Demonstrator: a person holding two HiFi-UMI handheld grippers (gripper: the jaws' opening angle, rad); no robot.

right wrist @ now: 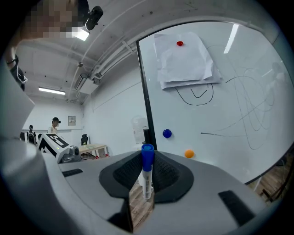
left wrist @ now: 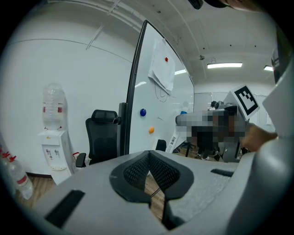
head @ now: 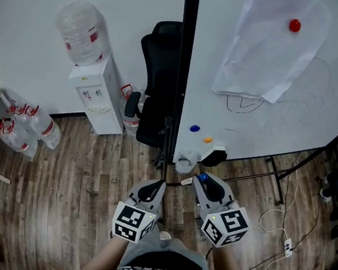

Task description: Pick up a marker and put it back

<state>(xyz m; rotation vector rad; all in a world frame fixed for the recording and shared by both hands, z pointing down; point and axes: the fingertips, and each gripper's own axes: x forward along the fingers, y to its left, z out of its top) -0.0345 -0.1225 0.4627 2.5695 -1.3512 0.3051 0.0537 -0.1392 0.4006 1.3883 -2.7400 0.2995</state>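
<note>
Right gripper view shows pick-up apparently done: right gripper [right wrist: 146,180] clenched on the upright blue-capped marker [right wrist: 147,160], near the whiteboard's [right wrist: 229,101] lower edge; left gripper [left wrist: 149,170] clenched, empty; the put-back is left.

The marker [right wrist: 146,180] has a white barrel with small dark print and a blue cap [right wrist: 147,156], cap on; it stands nearly upright, cap uppermost, gripped at the barrel between the jaws of the right gripper [right wrist: 147,167], at lower centre of the right gripper view; in the head view only the cap shows, just below centre, at that gripper's tip.
</note>
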